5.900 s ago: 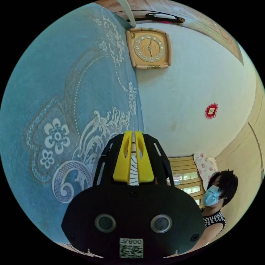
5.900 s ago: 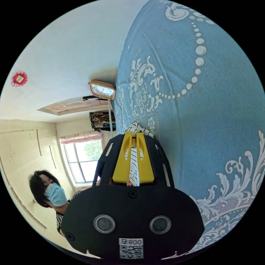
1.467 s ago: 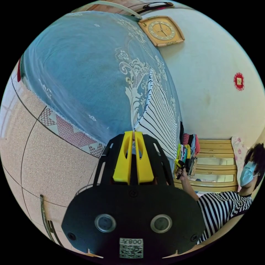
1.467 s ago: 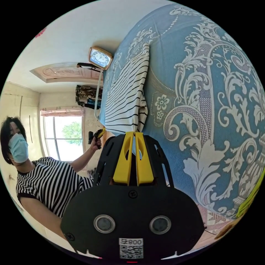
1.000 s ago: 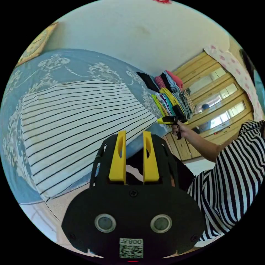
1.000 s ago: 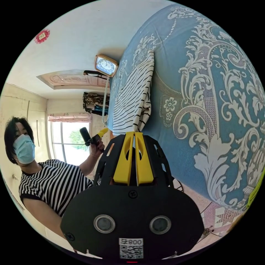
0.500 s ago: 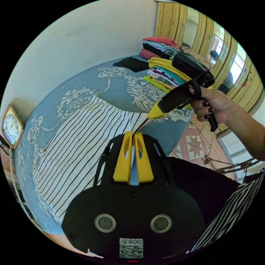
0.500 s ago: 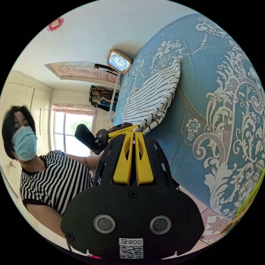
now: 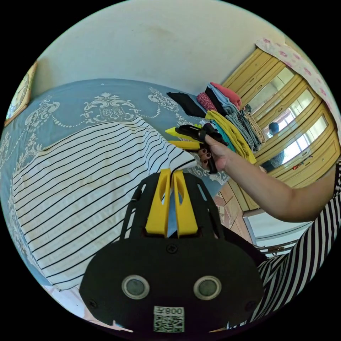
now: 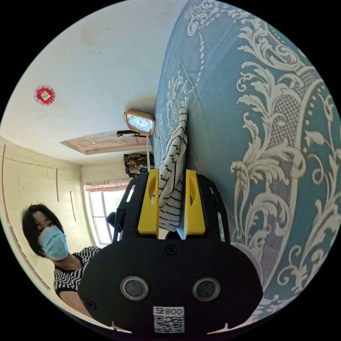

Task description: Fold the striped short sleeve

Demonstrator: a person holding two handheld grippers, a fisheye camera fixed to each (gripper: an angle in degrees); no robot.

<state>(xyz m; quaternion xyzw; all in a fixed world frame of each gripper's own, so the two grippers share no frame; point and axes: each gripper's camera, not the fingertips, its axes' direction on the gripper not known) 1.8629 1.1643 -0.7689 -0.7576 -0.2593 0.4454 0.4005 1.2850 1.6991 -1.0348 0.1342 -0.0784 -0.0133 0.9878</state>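
The striped short sleeve [image 9: 88, 170] lies spread flat on the blue patterned bedspread [image 9: 71, 99], its near corner reaching the bed's edge. The left gripper [image 9: 171, 174] has its yellow jaws drawn together on that corner, with a sliver of white cloth showing between the tips, so it reads as clamped on the shirt. In the right gripper view, the right gripper [image 10: 171, 193] stands with its jaws apart, a bunched fold of the striped cloth [image 10: 172, 170] hanging loosely between them and pressed by neither. The same gripper also shows in the left gripper view [image 9: 184, 139], just past the shirt's corner, toward the stack of folded clothes [image 9: 227, 120]. To do this step well, I would judge the right jaws should close on a clean hem edge rather than a bunch, level with the left's hold, so the fold line runs straight across the stripes (they make a handy guide). The bedspread beyond the shirt's far edge, toward the wall clock [image 10: 139, 122], looks open and gives room to carry cloth over; the stack crowds the other side, and on the near side the shirt is already at the bed's drop-off, so pulling that way risks dragging it off.
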